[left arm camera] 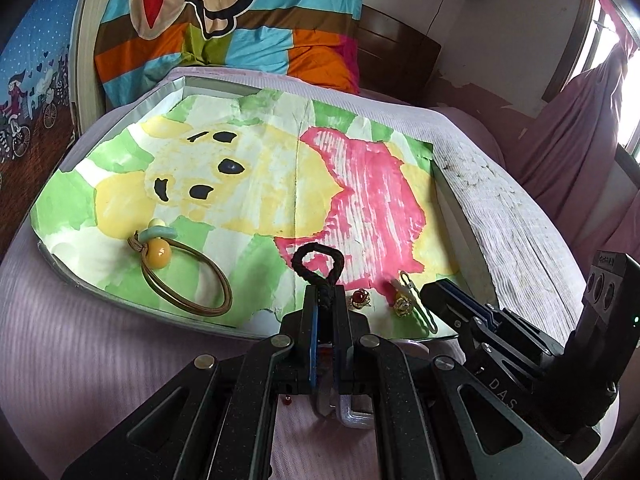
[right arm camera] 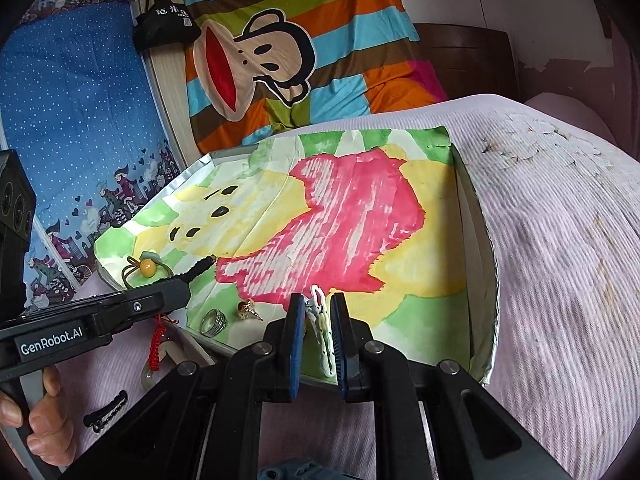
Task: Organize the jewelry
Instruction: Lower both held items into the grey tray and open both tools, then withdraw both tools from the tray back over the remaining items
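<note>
We see a shallow tray (left arm camera: 120, 120) lined with a painted yellow, pink and green sheet, lying on the bed; at its lower left lies a brown hair tie (left arm camera: 188, 280) with a yellow bead and a pale green piece; a black braided cord loop (left arm camera: 318, 266) stands up at lower centre, pinched between fingers; beside it sit a small red-stoned ornament (left arm camera: 360, 299) and a gold one (left arm camera: 402, 305); in the right wrist view a silver ring (right arm camera: 213, 321) rests near the tray's lower edge, and a pale hair clip (right arm camera: 320, 328) is held upright between fingers.
</note>
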`<move>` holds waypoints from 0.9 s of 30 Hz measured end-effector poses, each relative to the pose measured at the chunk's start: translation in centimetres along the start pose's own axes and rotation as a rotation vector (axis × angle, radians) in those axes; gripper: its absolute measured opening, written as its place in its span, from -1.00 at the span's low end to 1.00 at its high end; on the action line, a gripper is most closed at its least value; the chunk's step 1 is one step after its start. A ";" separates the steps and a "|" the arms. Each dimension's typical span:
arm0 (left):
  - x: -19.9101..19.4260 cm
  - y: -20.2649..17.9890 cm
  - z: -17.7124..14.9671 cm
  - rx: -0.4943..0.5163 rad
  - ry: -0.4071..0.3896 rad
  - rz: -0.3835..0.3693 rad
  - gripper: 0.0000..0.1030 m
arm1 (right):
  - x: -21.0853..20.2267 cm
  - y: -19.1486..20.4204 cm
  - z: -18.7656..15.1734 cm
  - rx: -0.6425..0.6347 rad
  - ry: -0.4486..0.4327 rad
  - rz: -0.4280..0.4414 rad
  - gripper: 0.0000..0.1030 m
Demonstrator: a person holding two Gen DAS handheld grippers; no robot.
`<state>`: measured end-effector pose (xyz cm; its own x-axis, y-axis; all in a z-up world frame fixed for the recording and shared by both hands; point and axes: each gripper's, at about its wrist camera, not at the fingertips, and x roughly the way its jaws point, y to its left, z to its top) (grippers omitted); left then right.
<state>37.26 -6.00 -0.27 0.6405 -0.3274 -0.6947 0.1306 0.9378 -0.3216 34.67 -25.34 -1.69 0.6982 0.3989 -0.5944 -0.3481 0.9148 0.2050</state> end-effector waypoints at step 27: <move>-9.0 0.1 -2.5 0.036 -0.262 0.132 0.43 | -7.5 0.9 -0.6 0.029 -0.212 -0.099 0.94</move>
<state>29.60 -3.23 4.33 0.8264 -0.1661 -0.5380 0.0571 0.9753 -0.2135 28.77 -27.58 2.46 0.8446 0.3093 -0.4370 -0.2560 0.9502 0.1777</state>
